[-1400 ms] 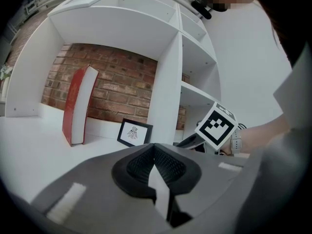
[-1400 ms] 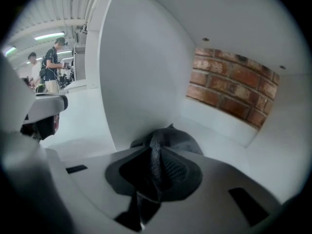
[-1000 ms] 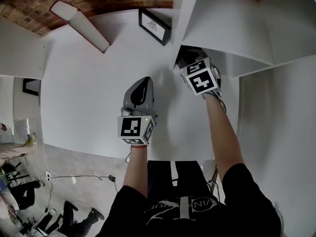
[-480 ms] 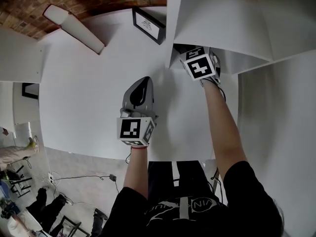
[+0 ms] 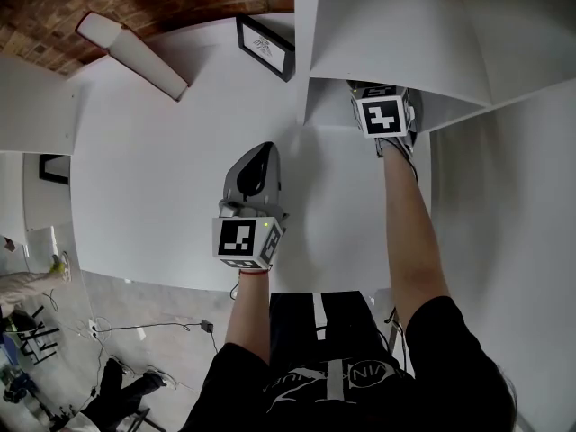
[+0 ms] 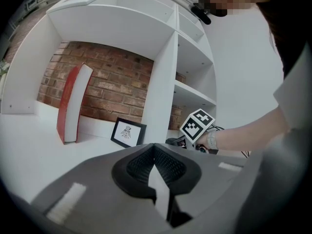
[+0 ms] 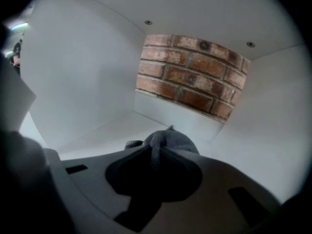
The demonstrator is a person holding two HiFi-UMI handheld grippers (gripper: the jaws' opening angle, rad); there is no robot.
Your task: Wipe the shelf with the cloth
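Head view and both gripper views show a white shelf unit, so places here are given from its upright divider (image 6: 163, 82). Well left of the divider a red-and-white book (image 6: 73, 104) leans against the brick, and just left of it a small framed picture (image 6: 127, 133) stands propped. Both look easy to topple if wiping reaches that bay with them in place.

The left gripper (image 6: 155, 152) hangs in front of the divider, jaws clenched on nothing, well clear of the work.

Right of the divider, the right gripper (image 7: 156, 152) reaches into the next compartment, jaws grasping a grey cloth (image 7: 168, 143). The cloth is bunched into a lump over the compartment floor (image 7: 112, 130), short of the brick back wall (image 7: 195, 77); whether it presses on the board I cannot tell.

The pinch catches only a fold, so a hard drag could pull the cloth free. A bunched lump probably wipes a narrow strip and misses the corners. Tilted too steeply, the hard jaw tips could scrape the board.
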